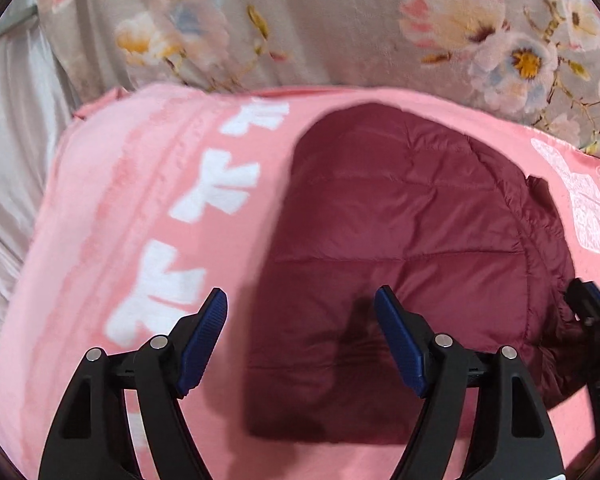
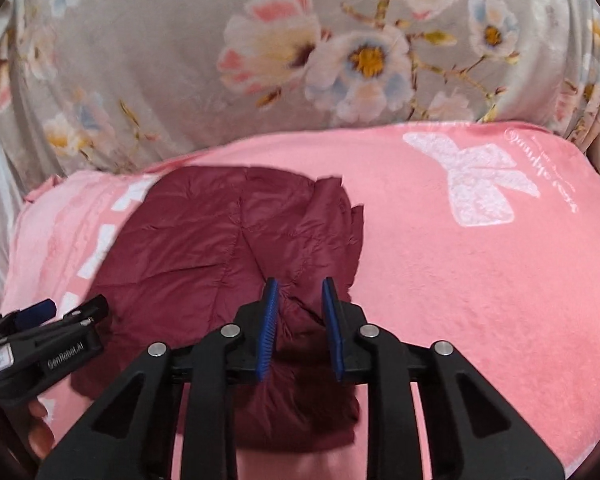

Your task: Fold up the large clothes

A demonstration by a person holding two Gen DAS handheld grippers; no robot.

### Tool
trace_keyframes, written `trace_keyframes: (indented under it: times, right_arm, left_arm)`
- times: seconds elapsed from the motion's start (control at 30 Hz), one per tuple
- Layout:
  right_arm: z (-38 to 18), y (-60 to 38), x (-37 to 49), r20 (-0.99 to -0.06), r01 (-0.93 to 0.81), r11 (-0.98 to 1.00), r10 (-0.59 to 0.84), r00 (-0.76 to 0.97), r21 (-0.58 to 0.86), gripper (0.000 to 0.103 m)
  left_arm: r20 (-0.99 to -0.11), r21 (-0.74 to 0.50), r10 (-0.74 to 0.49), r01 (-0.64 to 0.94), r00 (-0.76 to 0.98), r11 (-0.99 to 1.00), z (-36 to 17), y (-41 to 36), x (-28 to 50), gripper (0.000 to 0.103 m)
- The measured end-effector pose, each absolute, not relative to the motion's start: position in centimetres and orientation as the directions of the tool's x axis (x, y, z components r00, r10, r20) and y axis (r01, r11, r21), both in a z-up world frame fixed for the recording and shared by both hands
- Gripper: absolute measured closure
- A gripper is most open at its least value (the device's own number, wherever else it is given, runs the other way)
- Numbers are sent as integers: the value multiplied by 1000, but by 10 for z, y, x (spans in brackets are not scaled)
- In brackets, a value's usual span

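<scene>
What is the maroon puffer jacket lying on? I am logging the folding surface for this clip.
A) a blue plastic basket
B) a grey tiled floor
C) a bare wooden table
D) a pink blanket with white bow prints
D: the maroon puffer jacket lies folded on the pink blanket, whose white bow print shows beside it, in front of grey floral bedding.

Open pink fleece blanket (image 2: 480, 280) from one to five o'clock of the folded maroon quilted puffer jacket (image 2: 204, 248), free for passing. Blocked at twelve o'clock by a raised grey floral-print quilt (image 2: 172, 60); crowded at eight o'clock by the left gripper (image 2: 72, 308).
</scene>
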State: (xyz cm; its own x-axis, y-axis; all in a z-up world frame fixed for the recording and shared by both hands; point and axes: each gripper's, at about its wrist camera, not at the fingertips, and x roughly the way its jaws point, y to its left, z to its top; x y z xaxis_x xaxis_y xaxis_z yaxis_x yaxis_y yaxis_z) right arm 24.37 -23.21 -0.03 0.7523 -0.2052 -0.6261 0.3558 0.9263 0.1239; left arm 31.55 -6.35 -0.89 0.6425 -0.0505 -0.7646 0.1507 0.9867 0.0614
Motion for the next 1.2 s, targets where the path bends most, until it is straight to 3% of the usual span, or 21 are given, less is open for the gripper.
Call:
trace_keyframes:
  times: [0.23, 0.43, 1.2]
  right_arm:
    - [-40, -233, 251, -648, 344, 932, -193, 737, 114, 81]
    - [-49, -238, 252, -657, 339, 929, -166, 736, 145, 81]
    - [-51, -233, 257, -666, 344, 933, -194, 720, 101, 81]
  left_arm:
    - [-737, 37, -71, 144, 672, 989, -41, -67, 318, 16]
    - [-717, 19, -96, 156, 691, 988, -54, -64, 320, 12]
    - [-678, 127, -10, 131, 735, 983, -57, -80, 313, 11]
